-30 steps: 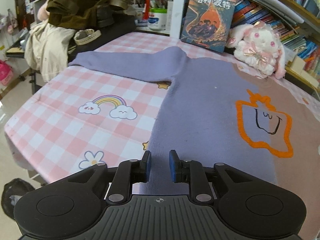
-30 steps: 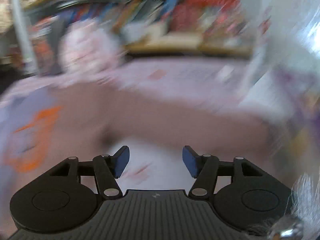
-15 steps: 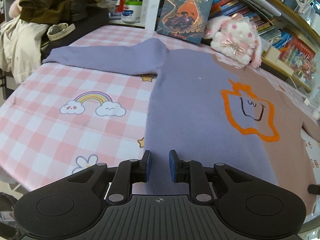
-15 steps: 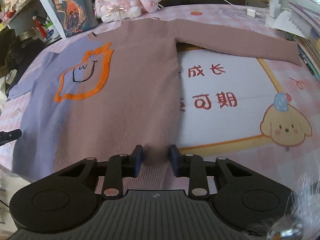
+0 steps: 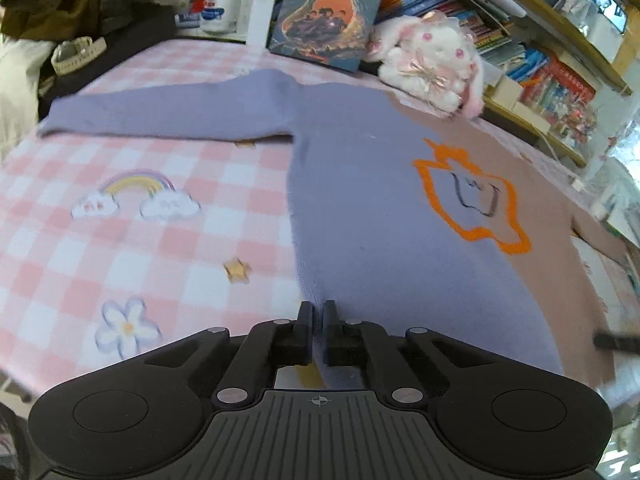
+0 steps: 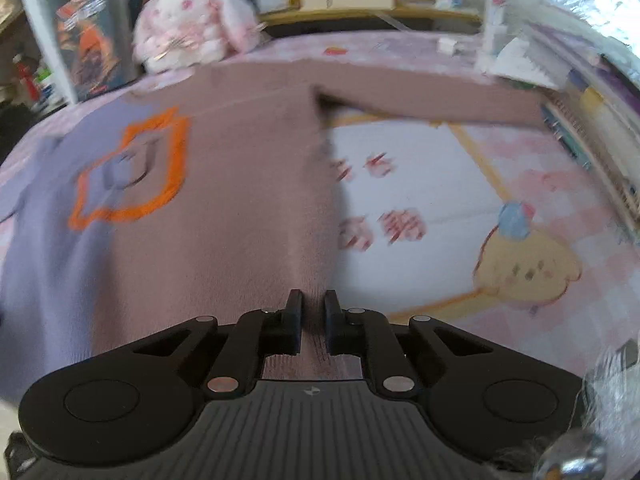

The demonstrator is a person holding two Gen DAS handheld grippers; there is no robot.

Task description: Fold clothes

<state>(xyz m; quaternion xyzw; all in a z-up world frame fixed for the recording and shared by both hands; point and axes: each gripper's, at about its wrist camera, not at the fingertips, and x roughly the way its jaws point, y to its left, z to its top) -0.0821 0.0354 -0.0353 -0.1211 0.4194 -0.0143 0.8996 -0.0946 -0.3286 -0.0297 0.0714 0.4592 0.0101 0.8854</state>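
A sweater lies flat on the pink checked tablecloth [image 5: 120, 240], sleeves spread. It is lilac on one half [image 5: 380, 200] and dusty pink on the other [image 6: 240, 200], with an orange outlined figure [image 5: 472, 204] on the chest. My left gripper [image 5: 318, 308] is shut on the lilac hem near the sweater's left bottom corner. At the right bottom corner my right gripper [image 6: 313, 298] is shut on the pink hem, with cloth bunched between its pads. The lilac sleeve [image 5: 172, 112] stretches off to the left. The pink sleeve [image 6: 432, 100] runs off to the right.
A pink-and-white plush rabbit [image 5: 428, 68] and an upright book [image 5: 324, 12] stand behind the collar, with crowded bookshelves [image 5: 540, 72] beyond. A heap of clothes [image 5: 60, 0] sits at the far left. Papers [image 6: 516, 60] lie near the pink cuff. The table's edge runs just below both grippers.
Both pairs of jaws have closed onto the hem. The right gripper swung across the table to the bottom right corner of the sweater; the left gripper has tilted a little.
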